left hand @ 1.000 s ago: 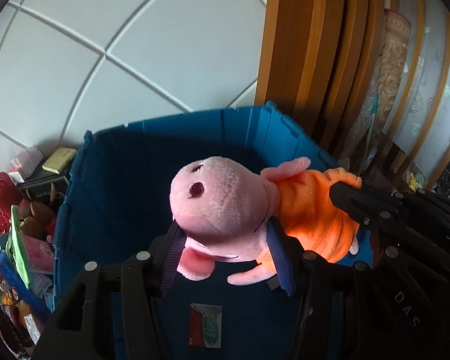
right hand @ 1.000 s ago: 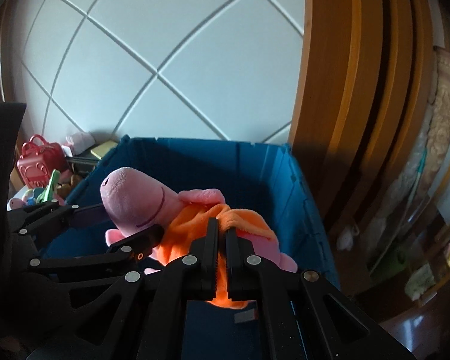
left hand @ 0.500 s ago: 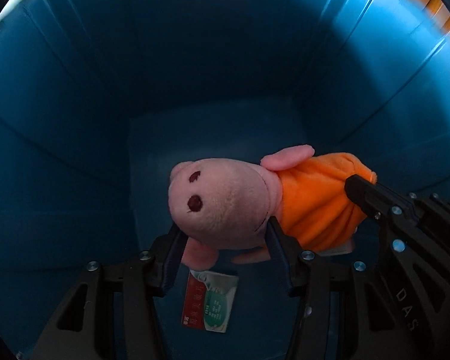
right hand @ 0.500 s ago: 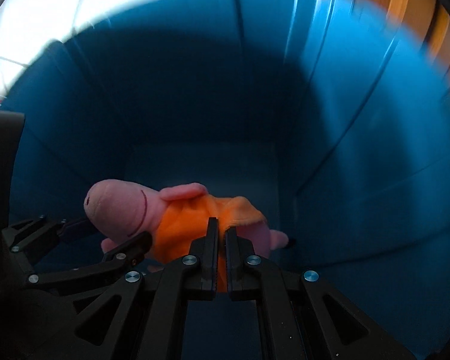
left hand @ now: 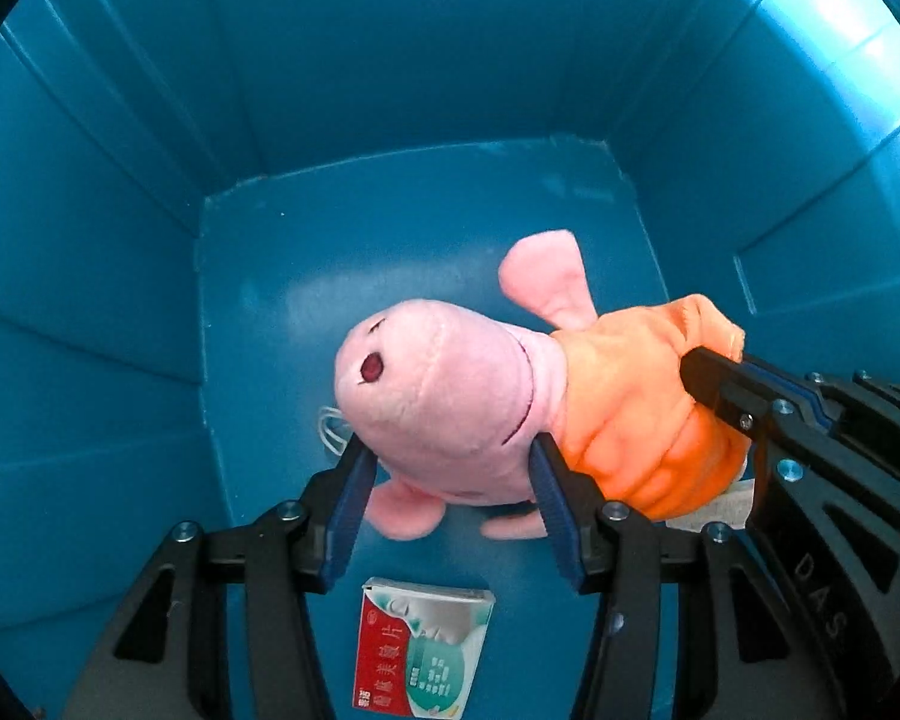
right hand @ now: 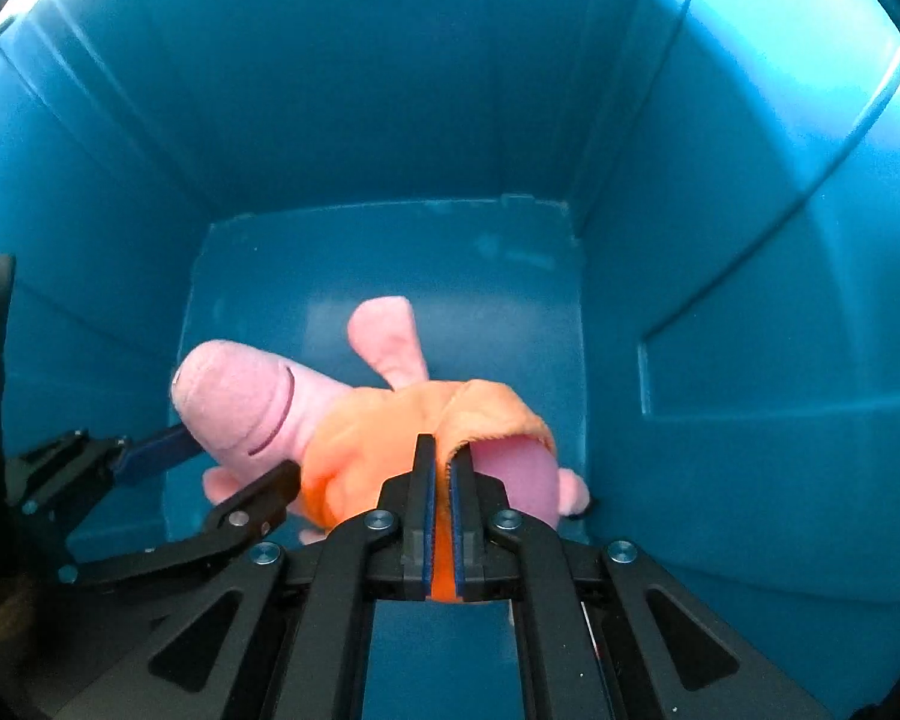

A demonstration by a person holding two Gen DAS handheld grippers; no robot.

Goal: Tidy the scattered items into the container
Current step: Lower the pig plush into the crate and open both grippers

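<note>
Plush pig (left hand: 444, 402) in an orange dress hangs low inside the blue container (left hand: 120, 276), carried by both tongs. Left tongs (left hand: 450, 480) clamp its pink head from either side; right tongs (right hand: 442, 480), pressed nearly together, pinch the dress fabric. Below, a small red-and-green box (left hand: 420, 648) lies on the container floor.

The plush pig's (left hand: 444, 402) underside and one foot are hiding behind the left gripper (left hand: 450, 480). The small carton (left hand: 420, 648) is running off the bottom edge (its print is too small to read). A white tag (left hand: 717, 504) is peeking out, mostly covered by the orange dress (right hand: 366, 450).
</note>
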